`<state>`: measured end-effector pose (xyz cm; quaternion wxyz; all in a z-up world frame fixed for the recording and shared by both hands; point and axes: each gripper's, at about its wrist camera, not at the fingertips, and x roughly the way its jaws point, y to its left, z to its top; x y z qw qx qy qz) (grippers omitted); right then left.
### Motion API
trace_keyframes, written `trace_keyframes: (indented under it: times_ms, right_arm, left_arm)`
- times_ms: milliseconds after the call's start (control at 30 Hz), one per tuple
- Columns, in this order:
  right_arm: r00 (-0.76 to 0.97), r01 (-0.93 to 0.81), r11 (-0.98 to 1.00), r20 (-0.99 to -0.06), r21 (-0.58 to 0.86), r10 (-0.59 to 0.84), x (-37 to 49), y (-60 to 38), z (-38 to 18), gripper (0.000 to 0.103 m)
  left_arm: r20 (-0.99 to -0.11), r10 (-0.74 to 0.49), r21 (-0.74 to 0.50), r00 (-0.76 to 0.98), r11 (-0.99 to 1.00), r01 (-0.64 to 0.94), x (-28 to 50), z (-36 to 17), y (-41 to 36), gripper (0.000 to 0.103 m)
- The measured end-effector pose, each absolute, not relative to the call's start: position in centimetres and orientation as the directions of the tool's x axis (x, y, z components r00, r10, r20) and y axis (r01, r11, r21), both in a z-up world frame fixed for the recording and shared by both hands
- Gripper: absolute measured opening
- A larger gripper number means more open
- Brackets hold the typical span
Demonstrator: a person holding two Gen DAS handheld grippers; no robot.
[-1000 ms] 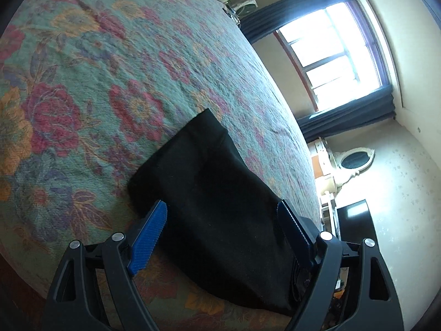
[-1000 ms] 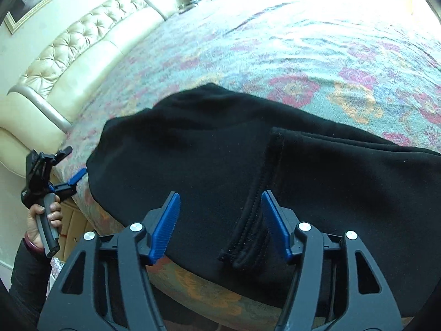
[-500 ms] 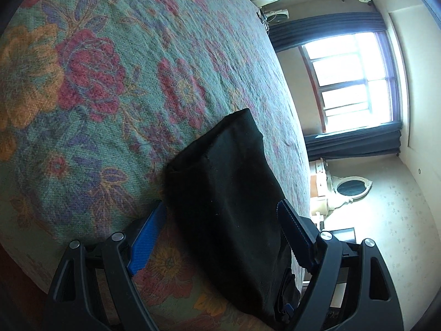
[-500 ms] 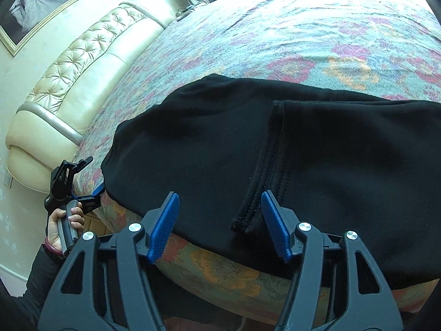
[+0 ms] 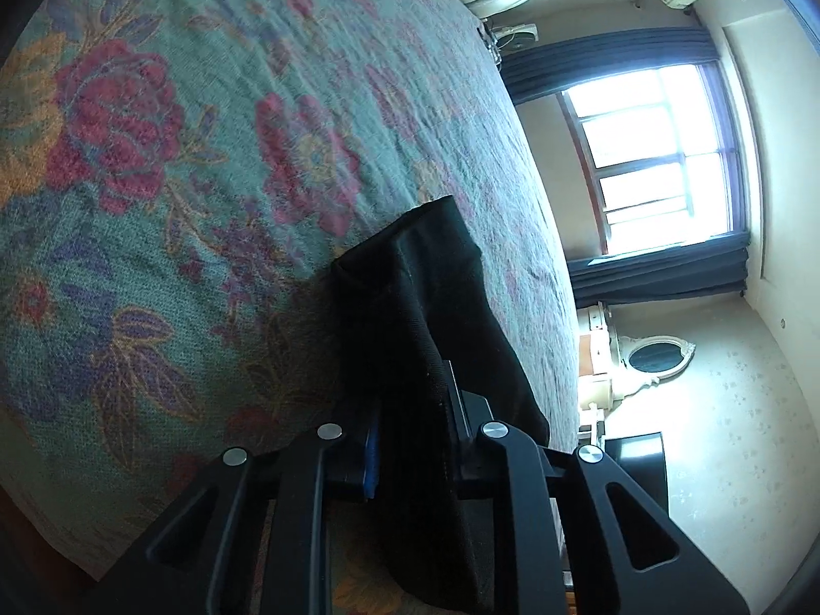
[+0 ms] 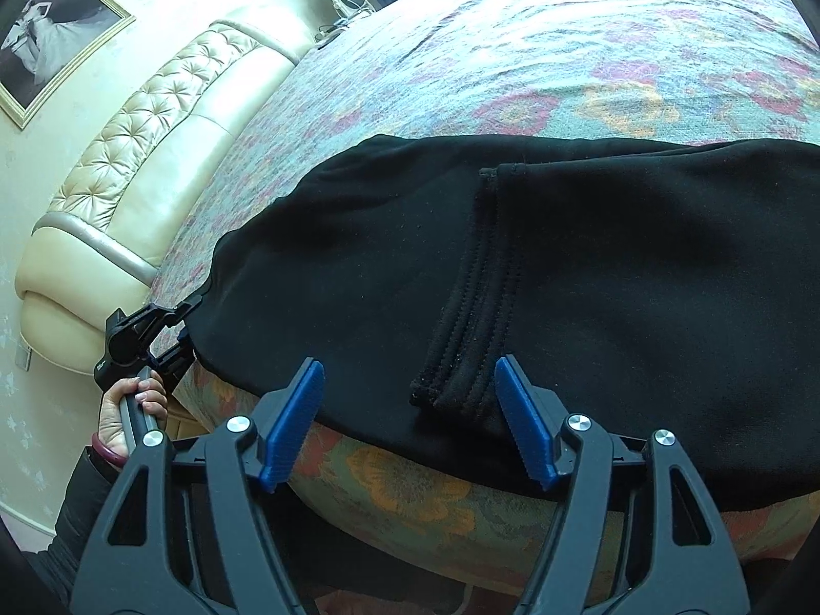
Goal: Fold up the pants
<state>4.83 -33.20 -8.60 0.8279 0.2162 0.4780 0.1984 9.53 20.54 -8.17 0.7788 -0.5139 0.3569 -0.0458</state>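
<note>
From the left wrist, the black knit fabric pants (image 5: 435, 307) lie along the near edge of the bed, on its teal woven bedspread with red and orange flowers (image 5: 205, 154). One end is a narrow, thick, layered strip that runs back between the fingers of the left gripper (image 5: 410, 441). These are closing with the cloth between them, and they look pressed on it, though the dark fabric hides the pads.

From the right wrist, the pants (image 6: 589, 256) spread wide and mostly flat over the bed's edge, with a ribbed, stitched hem (image 6: 471, 338) folded onto the middle. The right gripper (image 6: 410, 420) hovers near that hem, its blue fingers (image 6: 292, 415) apart and opening, clear of the cloth. At left, a hand (image 6: 128, 405) holds the other gripper at the pants' corner.
</note>
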Motion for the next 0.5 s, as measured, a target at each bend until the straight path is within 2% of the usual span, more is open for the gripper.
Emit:
trace_keyframes:
  times_ms: [233, 433, 500]
  right_arm:
    - [0.499, -0.101, 0.825, -0.689, 0.556, 0.526, 4.3, -35.4, -7.4, 0.069]
    - [0.56, -0.069, 0.794, -0.636, 0.603, 0.532, 4.4, -39.2, -5.0, 0.07]
    - [0.575, -0.049, 0.783, -0.623, 0.62, 0.53, 4.6, -41.0, -4.2, 0.076]
  left_arm:
    - [-0.421, -0.452, -0.768, 0.786, 0.639, -0.044, 9.9, 0.5, 14.8, 0.019]
    - [-0.402, -0.548, -0.615, 0.733, 0.755, 0.227, 10.8, 6.3, 3.1, 0.019]
    - [-0.403, -0.592, -0.581, 0.698, 0.755, 0.305, 10.8, 6.7, -1.2, 0.019]
